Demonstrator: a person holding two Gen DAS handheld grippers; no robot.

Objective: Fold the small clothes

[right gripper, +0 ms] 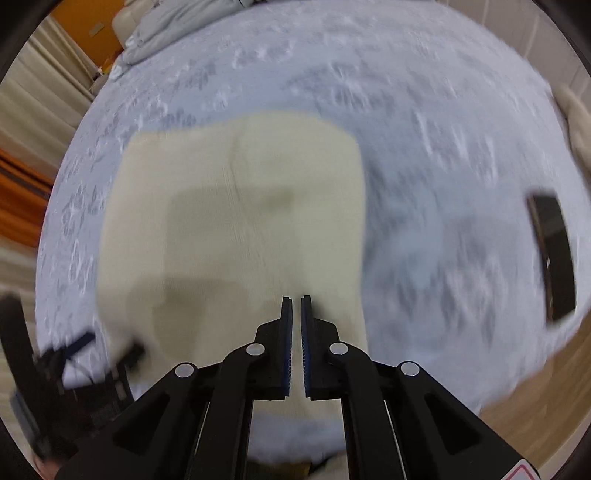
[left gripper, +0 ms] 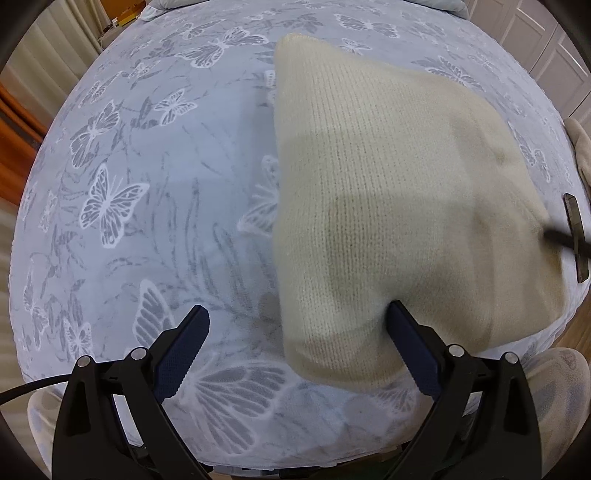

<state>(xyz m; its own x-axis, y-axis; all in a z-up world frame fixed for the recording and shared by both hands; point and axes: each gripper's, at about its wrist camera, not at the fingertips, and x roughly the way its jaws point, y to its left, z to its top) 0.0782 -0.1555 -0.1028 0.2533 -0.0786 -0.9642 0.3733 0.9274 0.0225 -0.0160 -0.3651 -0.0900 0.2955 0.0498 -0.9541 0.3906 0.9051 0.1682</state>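
A cream knitted garment [left gripper: 388, 206] lies folded flat on the bed, also shown in the blurred right wrist view [right gripper: 236, 221]. My left gripper [left gripper: 297, 312] is open above the garment's near left edge, its right finger [left gripper: 410, 339] over the knit and its left finger [left gripper: 184, 343] over the sheet. My right gripper [right gripper: 296, 301] is shut and holds nothing, hovering above the garment's near right part. The left gripper shows blurred at the lower left of the right wrist view [right gripper: 107, 345].
The bed has a pale blue sheet with white butterflies [left gripper: 147, 184]. A dark phone [right gripper: 552, 254] lies near the bed's right edge, seen also in the left wrist view [left gripper: 576, 236]. Grey bedding [right gripper: 166, 29] is bunched at the far end. Wood floor [right gripper: 535, 387] lies to the right.
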